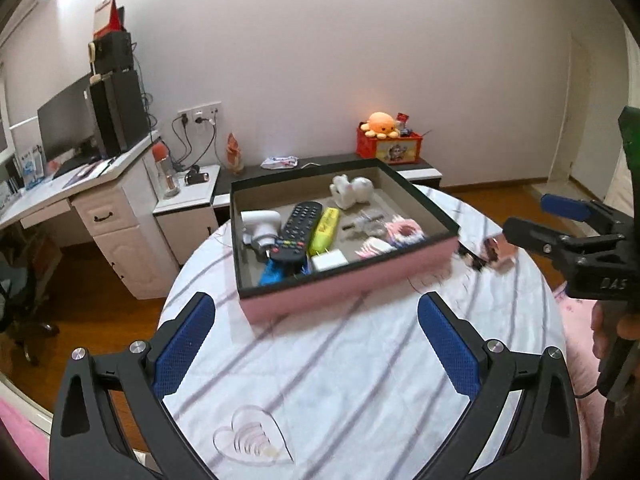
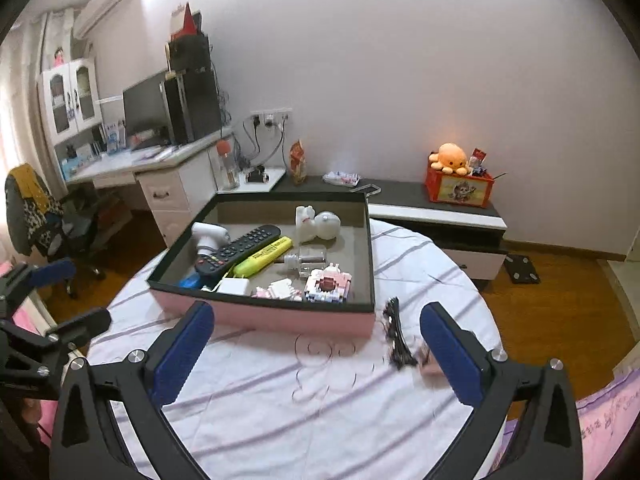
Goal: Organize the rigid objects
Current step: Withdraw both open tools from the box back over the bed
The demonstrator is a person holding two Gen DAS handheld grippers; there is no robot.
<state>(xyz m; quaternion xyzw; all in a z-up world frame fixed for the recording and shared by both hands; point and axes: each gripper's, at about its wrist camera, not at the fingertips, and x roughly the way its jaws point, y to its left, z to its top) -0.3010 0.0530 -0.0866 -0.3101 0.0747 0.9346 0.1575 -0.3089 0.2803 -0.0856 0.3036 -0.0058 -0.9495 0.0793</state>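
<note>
Round table (image 2: 320,420) under a striped cloth. Pink box (image 2: 280,318) with black rim sits just ahead of both grippers, holding a black remote (image 2: 236,254), yellow highlighter (image 2: 264,262), white figurine (image 2: 318,224), clear bottle (image 2: 308,260), white charger (image 2: 234,287), pink block toys (image 2: 328,282). Left gripper (image 1: 316,344) and right gripper (image 2: 316,348) spread wide, nothing between them. Blurred dark item (image 2: 396,340) on the cloth beside the right gripper's right finger.

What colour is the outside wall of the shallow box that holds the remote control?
Pink, below a black rim; the right wrist view shows it best.
</note>
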